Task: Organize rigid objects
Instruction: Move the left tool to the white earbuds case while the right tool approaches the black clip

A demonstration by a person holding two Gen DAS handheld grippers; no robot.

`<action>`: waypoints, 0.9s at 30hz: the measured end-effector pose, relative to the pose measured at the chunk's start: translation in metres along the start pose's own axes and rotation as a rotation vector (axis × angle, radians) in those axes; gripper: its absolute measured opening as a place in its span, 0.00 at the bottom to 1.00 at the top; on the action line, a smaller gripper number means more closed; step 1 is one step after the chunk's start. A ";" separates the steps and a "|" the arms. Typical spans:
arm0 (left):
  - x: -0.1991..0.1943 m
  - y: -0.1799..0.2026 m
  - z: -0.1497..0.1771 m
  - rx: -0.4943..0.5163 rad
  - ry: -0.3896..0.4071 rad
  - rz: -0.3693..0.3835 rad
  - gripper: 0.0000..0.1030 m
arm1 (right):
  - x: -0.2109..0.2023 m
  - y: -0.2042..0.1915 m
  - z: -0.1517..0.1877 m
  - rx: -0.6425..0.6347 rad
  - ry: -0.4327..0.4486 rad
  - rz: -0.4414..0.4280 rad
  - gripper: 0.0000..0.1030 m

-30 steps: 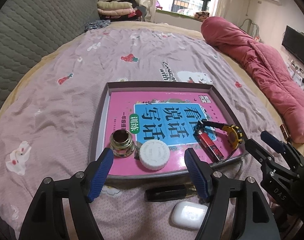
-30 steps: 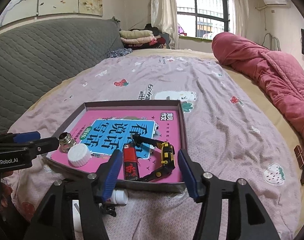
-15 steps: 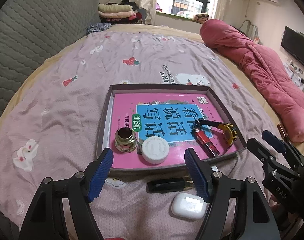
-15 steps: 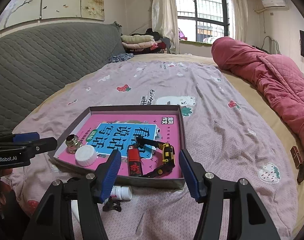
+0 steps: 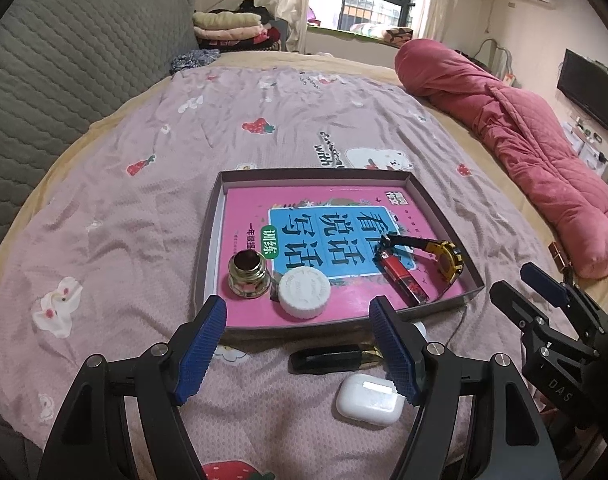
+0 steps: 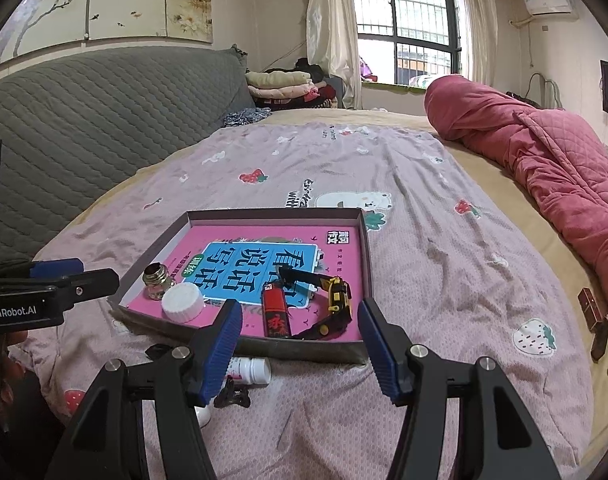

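room: bedroom, window (image 6: 404,28) far, grey padded headboard (image 6: 84,116) left, rolled pink quilt (image 5: 516,152) right.
surface: bed sheet (image 5: 124,240), lilac, strawberry print.
tray (image 5: 440,208): shallow box near centre, pink book (image 5: 304,204) inside.
on book: brass fitting (image 5: 248,276), white cap (image 5: 304,292), red lighter (image 5: 402,276), yellow-black watch (image 5: 448,258).
left view only: white earbud case (image 5: 368,398), black bar (image 5: 324,358), on the sheet near of the tray.
right view only: white pill bottle (image 6: 252,370), black clip (image 6: 232,396).
left gripper (image 5: 298,346): jaws apart, empty.
right gripper (image 6: 300,352): jaws apart, empty.
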State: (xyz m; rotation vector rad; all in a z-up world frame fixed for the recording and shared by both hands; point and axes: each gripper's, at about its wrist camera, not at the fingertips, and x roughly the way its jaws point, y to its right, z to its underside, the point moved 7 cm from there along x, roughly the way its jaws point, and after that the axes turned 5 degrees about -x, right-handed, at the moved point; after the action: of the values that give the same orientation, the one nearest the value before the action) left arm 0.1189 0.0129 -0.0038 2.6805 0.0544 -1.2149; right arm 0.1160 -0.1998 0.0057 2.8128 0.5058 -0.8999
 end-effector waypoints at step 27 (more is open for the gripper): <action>0.001 0.004 0.036 0.051 -0.066 -0.008 0.73 | -0.005 -0.009 0.015 -0.002 -0.065 -0.015 0.58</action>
State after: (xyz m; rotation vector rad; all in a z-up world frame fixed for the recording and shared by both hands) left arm 0.0939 0.0024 -0.0270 2.6840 0.0254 -1.3232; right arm 0.1011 -0.1967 -0.0035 2.7713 0.5189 -0.9891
